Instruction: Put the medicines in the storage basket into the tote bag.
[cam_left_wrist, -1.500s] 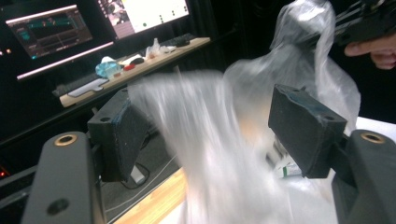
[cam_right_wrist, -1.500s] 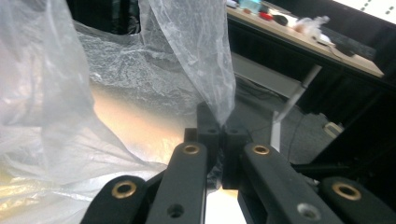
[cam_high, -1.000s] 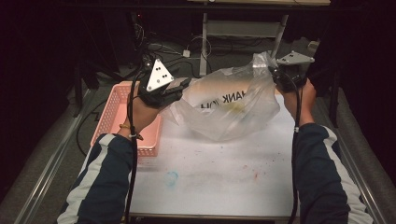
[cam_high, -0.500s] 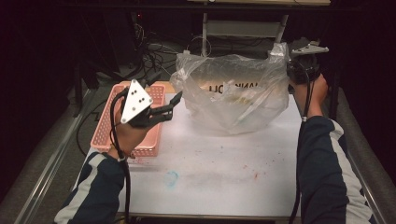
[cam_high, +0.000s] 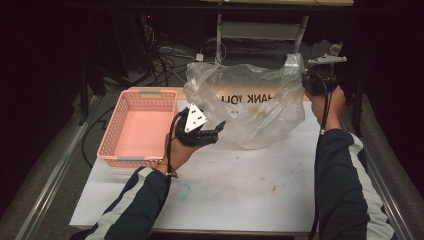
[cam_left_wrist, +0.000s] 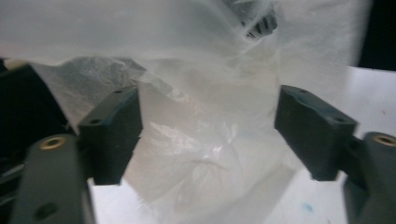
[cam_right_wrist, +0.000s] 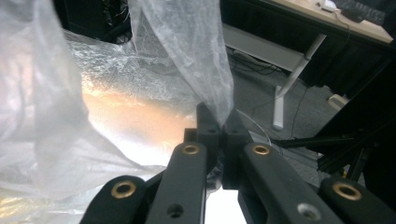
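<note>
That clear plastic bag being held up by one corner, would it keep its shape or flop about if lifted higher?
Probably floppy: the plastic bag sags and creases below the corner pinched by the right tongs. It likely weighs little, since that thin pinched corner holds it up while its bottom rests on the table. The film looks smooth, so it might slip from the open left tongs.
</note>
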